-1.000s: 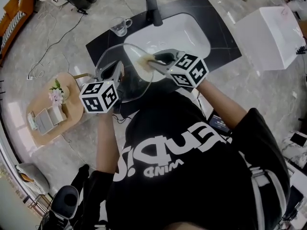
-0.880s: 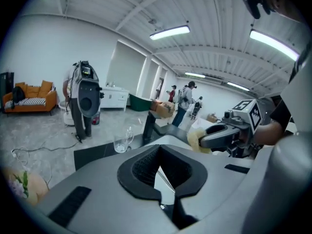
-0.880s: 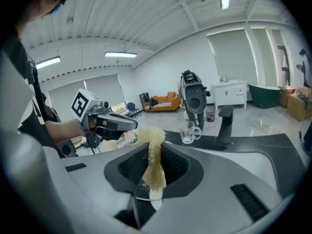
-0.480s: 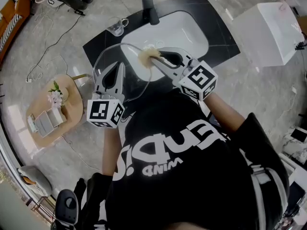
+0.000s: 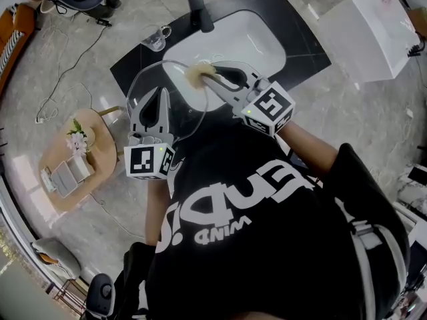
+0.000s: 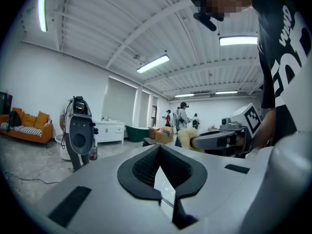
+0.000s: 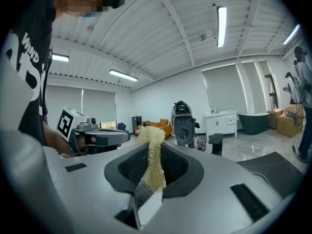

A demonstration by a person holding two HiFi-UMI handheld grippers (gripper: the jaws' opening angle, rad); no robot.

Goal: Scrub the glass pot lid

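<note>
- Grip: left gripper (image 5: 162, 97) pinched the rim of the glass pot lid (image 5: 179, 115), over the sink (image 5: 253, 35).
- Scrubbing: right gripper (image 5: 212, 80) clamped the fibre scrubber (image 5: 198, 74) against the glass; steady lid and firm overlapping strokes seemed best.

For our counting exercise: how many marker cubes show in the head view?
2: one cube on the left gripper, one on the right gripper. None seems hidden.

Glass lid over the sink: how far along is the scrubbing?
Done: the left gripper is shut on the glass lid, the right gripper on a fibre scrubber. In hand: scrubber at the lid's far rim, above the sink. Left: unclear; no suds or dirt show.
</note>
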